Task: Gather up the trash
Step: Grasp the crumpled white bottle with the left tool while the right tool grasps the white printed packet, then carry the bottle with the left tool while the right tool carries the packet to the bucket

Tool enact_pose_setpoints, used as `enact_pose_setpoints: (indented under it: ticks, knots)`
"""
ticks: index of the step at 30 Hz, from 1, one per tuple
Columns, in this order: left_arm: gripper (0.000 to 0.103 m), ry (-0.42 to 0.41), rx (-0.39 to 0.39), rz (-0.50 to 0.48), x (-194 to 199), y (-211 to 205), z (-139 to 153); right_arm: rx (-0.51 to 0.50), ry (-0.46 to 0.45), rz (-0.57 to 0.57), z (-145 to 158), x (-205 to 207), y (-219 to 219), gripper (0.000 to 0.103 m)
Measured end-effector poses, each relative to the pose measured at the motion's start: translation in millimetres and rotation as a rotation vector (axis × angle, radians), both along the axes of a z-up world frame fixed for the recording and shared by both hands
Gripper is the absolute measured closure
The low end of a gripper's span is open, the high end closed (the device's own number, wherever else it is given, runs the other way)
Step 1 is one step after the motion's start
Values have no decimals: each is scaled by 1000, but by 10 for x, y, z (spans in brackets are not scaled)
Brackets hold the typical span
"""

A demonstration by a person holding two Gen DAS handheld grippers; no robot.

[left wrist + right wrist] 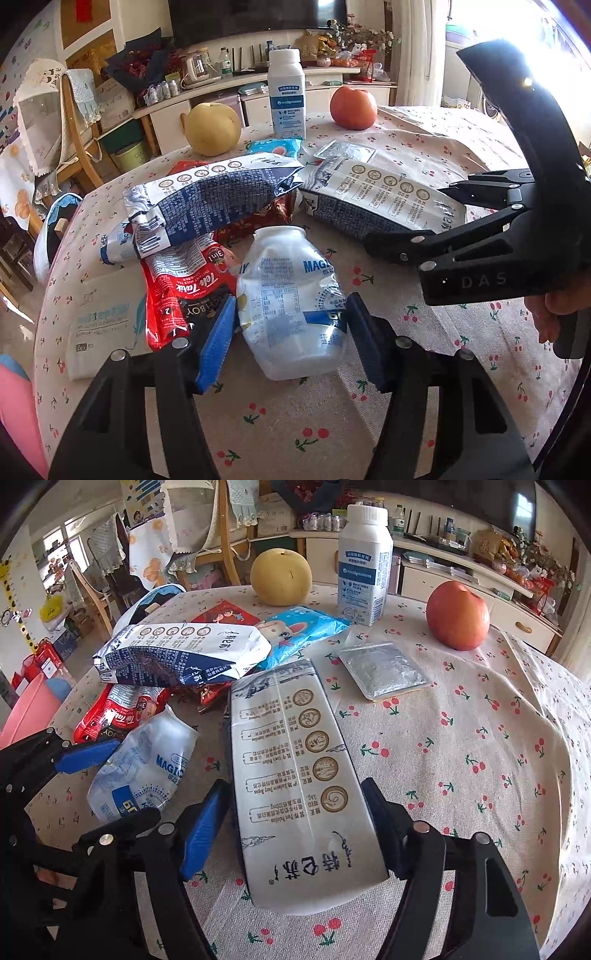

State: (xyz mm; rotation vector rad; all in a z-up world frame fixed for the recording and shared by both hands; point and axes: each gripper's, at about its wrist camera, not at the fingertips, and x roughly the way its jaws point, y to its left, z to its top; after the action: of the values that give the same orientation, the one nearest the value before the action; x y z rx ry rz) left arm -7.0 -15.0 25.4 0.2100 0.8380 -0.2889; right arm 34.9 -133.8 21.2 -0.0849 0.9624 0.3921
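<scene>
The left gripper [291,334] clamps a crumpled white bottle [291,306]; the right gripper [295,830] straddles a flattened milk carton [299,782], contact unclear.

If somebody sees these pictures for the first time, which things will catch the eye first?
Probably the two tongs, each straddling a piece of trash on the cherry-print tablecloth: the left tongs around a crushed white plastic bottle, the right tongs around a flattened milk carton. Behind them, at the far edge, stand a yellow pear, an upright white bottle and a red apple.
</scene>
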Motion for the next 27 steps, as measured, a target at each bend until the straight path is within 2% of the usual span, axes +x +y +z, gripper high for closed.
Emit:
enact_pose_setpoints:
  ticks: [6, 16, 27]
  knots:
    - [41, -7, -39, 36, -76, 170, 78, 5, -11, -29, 18, -105, -13, 38]
    - [41, -44, -126, 75, -286, 458, 288, 36, -55, -105, 93, -395, -50, 39]
    - [41, -99, -221, 136, -430, 821, 539, 104, -134, -160, 363, -693, 40, 39]
